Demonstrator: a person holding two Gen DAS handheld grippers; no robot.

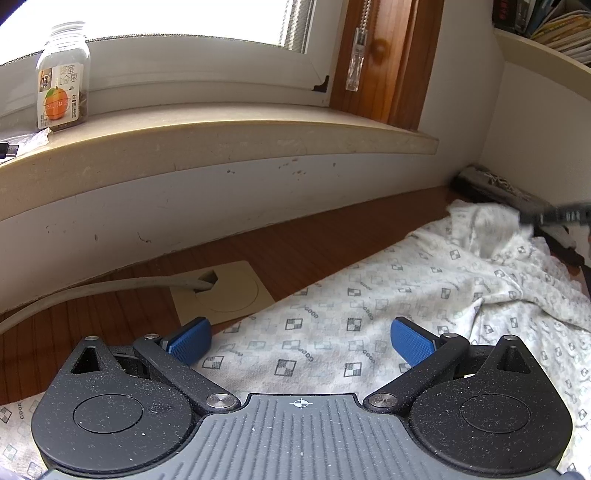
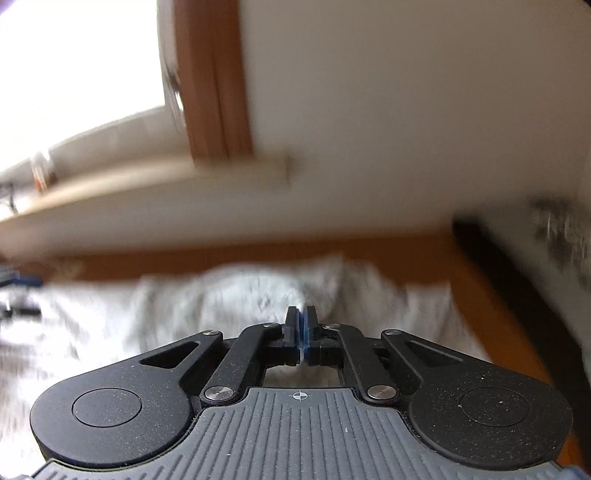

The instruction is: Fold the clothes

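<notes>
Surroundings, left wrist view: a clear jar (image 1: 62,77) with an orange-fruit label stands on the stone windowsill (image 1: 229,136) at upper left. A grey cable (image 1: 92,291) runs along the wooden bench (image 1: 280,251) into a beige square grommet plate (image 1: 225,291) at centre left, just beside the cloth's edge. Stacked books (image 1: 554,26) sit on a shelf at upper right; a dark patterned item (image 1: 498,188) lies in the far right corner against the wall.

Left tongs (image 1: 301,341) — blue pads spread wide, nothing between them, hovering over the garment (image 1: 369,306); contact with the cloth cannot be confirmed.

Right tongs (image 2: 302,325) — pads pressed together, no cloth visibly caught between them. The right wrist view is heavily motion-blurred. In the left view they appear as a dark smear at the right edge, above the garment's bunched far corner.

The garment: white fabric printed with small grey checked squares, spread across the bench from lower left to right of frame, flat near the left tongs, rumpled and heaped toward the right
</notes>
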